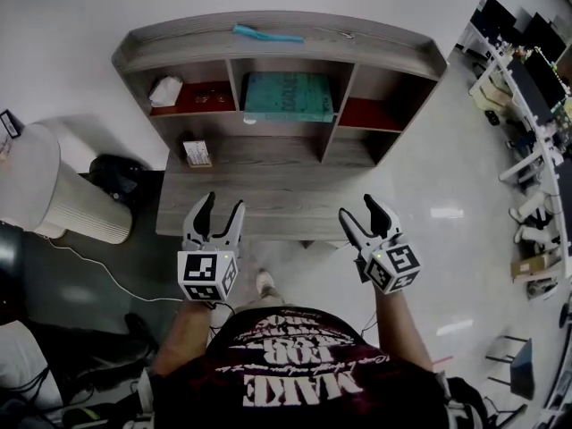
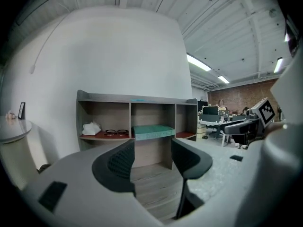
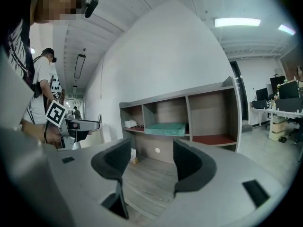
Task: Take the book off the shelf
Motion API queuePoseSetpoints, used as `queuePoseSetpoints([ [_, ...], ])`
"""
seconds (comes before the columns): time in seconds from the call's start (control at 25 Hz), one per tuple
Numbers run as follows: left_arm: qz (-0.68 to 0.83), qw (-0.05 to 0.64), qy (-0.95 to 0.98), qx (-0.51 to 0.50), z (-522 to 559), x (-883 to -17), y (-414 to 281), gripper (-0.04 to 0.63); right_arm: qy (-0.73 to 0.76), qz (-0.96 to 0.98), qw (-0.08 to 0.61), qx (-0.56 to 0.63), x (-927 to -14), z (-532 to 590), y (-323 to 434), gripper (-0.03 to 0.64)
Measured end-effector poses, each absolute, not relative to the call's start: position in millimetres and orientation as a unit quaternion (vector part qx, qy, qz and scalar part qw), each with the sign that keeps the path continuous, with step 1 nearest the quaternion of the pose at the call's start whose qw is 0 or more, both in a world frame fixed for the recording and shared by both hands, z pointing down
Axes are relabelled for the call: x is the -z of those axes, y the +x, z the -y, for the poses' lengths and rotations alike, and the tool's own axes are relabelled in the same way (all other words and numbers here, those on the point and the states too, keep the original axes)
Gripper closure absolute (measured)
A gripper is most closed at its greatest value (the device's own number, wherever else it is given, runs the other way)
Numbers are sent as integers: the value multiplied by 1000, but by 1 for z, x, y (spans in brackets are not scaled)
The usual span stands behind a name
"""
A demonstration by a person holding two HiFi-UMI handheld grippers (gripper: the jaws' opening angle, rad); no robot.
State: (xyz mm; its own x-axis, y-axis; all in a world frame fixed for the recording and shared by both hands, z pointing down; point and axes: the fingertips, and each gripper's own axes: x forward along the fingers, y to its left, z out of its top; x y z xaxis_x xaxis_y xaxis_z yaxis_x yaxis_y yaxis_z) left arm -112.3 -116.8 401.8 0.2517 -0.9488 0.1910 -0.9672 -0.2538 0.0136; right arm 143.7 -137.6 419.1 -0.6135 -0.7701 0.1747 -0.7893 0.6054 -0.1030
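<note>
A teal book (image 1: 289,97) lies flat in the middle compartment of a grey wooden shelf unit (image 1: 268,41); it also shows as the book (image 2: 152,132) and the book (image 3: 165,129) in the two gripper views. My left gripper (image 1: 219,206) hovers open over the front of the unit's lower ledge, well short of the book, nothing between its jaws. My right gripper (image 1: 362,211) is open too, at the ledge's right front, also empty. Both point toward the shelf.
The left compartment holds a white crumpled thing (image 1: 165,90) and glasses (image 2: 116,132). A small box (image 1: 197,154) stands on the lower ledge (image 1: 268,181). A teal object (image 1: 268,34) lies on top. A white round bin (image 1: 63,195) stands left; desks with monitors (image 1: 527,70) right.
</note>
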Motion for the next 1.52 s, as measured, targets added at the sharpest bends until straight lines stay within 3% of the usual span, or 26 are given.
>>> queuePoseSetpoints([
  [0.56,572,51,816,-68,205,-393,-149,345,468,880,63,-59,-395,204,101,337],
  [1.52,547,117,822,-105,307,-447,-140,345,453,882,74,-106,-439,315,96,333],
])
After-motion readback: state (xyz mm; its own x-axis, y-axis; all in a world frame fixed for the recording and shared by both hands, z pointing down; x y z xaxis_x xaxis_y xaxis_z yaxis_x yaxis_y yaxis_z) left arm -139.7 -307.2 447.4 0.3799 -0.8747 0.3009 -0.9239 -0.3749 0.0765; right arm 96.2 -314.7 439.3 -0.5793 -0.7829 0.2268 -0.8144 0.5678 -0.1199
